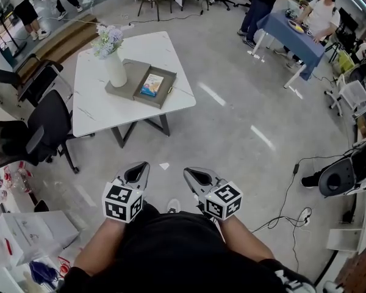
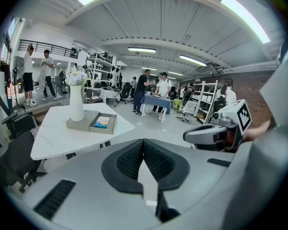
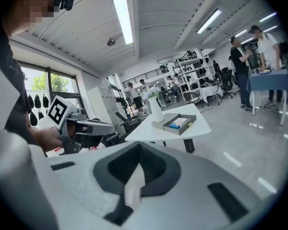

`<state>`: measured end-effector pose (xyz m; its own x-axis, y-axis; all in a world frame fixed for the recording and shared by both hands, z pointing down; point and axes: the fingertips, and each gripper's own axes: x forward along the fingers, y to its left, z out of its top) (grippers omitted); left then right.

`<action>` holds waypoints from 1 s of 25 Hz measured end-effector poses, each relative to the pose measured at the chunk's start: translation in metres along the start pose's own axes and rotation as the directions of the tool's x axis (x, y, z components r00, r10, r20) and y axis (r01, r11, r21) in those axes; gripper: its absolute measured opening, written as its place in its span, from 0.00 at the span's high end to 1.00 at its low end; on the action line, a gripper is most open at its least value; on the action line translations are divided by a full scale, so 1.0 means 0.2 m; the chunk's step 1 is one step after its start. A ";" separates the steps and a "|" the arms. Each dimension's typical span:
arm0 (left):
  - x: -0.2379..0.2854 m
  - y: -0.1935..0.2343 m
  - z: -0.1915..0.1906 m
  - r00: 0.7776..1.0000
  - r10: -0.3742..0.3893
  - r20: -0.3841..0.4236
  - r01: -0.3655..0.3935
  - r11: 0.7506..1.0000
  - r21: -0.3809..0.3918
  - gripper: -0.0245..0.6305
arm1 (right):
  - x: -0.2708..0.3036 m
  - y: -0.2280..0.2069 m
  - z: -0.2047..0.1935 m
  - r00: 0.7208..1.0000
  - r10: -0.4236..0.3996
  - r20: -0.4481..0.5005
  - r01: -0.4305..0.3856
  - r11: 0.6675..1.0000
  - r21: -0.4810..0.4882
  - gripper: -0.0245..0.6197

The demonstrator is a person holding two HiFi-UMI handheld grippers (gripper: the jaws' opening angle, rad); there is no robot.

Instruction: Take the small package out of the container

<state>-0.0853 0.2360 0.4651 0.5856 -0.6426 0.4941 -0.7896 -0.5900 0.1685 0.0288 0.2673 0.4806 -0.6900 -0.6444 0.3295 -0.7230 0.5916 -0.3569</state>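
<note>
left gripper [image 1: 139, 171]: jaws pressed together, nothing between them. Held low at the person's waist, well apart from the table [image 1: 165, 46]; no reach begun.
right gripper [image 1: 195, 176]: also closed and empty, just beside the left one. Both point toward the table, which looks like a carry pose for the walk-up.
small package [image 1: 152, 84]: lies flat inside the container [image 1: 171, 90] on the table, blue-and-yellow face up, untouched.
container: open shallow tray on the table's half nearer the person. No lid, so a grab from above looks feasible.
vase [image 1: 114, 69]: upright on the table, on a flat slab [image 1: 132, 75] just beside the container. It is tall, so it is likely the thing to steer round.
status: task not started. Judged next: close in on the table, then open one gripper over the package.
</note>
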 end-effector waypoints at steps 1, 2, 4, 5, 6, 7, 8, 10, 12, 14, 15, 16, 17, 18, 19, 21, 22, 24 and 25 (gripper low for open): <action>0.01 0.00 0.00 1.000 0.002 -0.002 -0.002 1.000 -0.003 0.96 | 0.00 -0.01 0.00 1.000 0.000 -0.002 0.000 1.000 0.005 0.96; 0.02 0.01 0.00 1.000 0.003 -0.002 -0.003 1.000 -0.004 0.96 | 0.00 -0.02 0.00 1.000 0.001 -0.004 -0.001 1.000 0.008 0.96; 0.03 0.02 0.02 1.000 0.005 0.003 -0.005 1.000 -0.007 0.96 | 0.02 -0.03 0.00 1.000 0.002 -0.007 -0.002 1.000 0.008 0.96; 0.03 0.02 0.02 1.000 0.005 0.004 -0.005 1.000 -0.009 0.96 | 0.03 -0.03 0.00 1.000 0.003 -0.008 -0.003 1.000 0.007 0.96; 0.03 0.03 0.02 1.000 0.005 0.004 -0.005 1.000 -0.010 0.96 | 0.03 -0.03 0.00 1.000 0.002 -0.009 -0.002 1.000 0.006 0.96; 0.03 0.04 0.01 1.000 0.006 0.002 -0.006 1.000 -0.013 0.96 | 0.04 -0.04 0.00 1.000 0.002 -0.009 -0.002 1.000 0.005 0.96; 0.04 0.05 0.00 1.000 0.006 -0.001 -0.006 1.000 -0.018 0.96 | 0.05 -0.04 0.01 1.000 0.001 -0.009 -0.001 1.000 0.005 0.96; 0.05 0.08 -0.01 1.000 0.004 -0.005 -0.005 1.000 -0.030 0.96 | 0.08 -0.06 0.02 1.000 -0.003 -0.008 0.003 1.000 0.005 0.96; 0.08 0.10 0.00 1.000 -0.001 -0.007 0.001 0.999 -0.035 0.96 | 0.11 -0.08 0.04 1.000 -0.006 -0.006 0.006 1.000 0.005 0.96; 0.12 0.13 0.02 1.000 -0.006 -0.004 0.006 0.999 -0.032 0.96 | 0.14 -0.10 0.06 1.000 -0.012 -0.006 0.012 1.000 0.002 0.96; 0.14 0.15 0.04 1.000 -0.008 0.001 0.008 0.999 -0.031 0.96 | 0.15 -0.12 0.07 1.000 -0.015 -0.007 0.015 1.000 0.001 0.96; 0.16 0.17 0.06 1.000 -0.009 0.006 0.009 0.999 -0.031 0.96 | 0.17 -0.14 0.08 1.000 -0.020 -0.010 0.020 1.000 0.001 0.96; 0.18 0.19 0.08 1.000 -0.010 0.010 0.010 0.999 -0.032 0.96 | 0.19 -0.16 0.09 1.000 -0.025 -0.012 0.025 1.000 0.001 0.96; 0.20 0.22 0.10 1.000 -0.011 0.012 0.012 0.999 -0.032 0.96 | 0.21 -0.19 0.11 0.999 -0.031 -0.013 0.031 1.000 0.003 0.96; 0.22 0.24 0.11 1.000 -0.013 0.010 0.014 0.999 -0.031 0.96 | 0.24 -0.21 0.12 0.999 -0.036 -0.014 0.036 0.999 0.005 0.96; 0.28 0.29 0.13 1.000 -0.019 -0.001 0.019 0.999 -0.031 0.96 | 0.30 -0.26 0.16 0.999 -0.043 -0.013 0.044 0.999 0.009 0.96; 0.31 0.32 0.14 1.000 -0.022 -0.009 0.021 0.999 -0.032 0.96 | 0.33 -0.29 0.18 0.999 -0.047 -0.014 0.047 0.999 0.012 0.96; 0.39 0.39 0.17 0.999 -0.028 -0.025 0.028 0.999 -0.036 0.96 | 0.39 -0.34 0.22 0.998 -0.054 -0.017 0.054 0.998 0.017 0.96; 0.42 0.42 0.19 0.999 -0.033 -0.031 0.032 0.999 -0.037 0.96 | 0.43 -0.37 0.24 0.998 -0.057 -0.019 0.058 0.998 0.020 0.96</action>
<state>-0.0944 0.1136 0.4881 0.6054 -0.6075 0.5143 -0.7768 -0.5918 0.2153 0.0256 0.1443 0.4928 -0.6479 -0.6682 0.3656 -0.7608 0.5438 -0.3543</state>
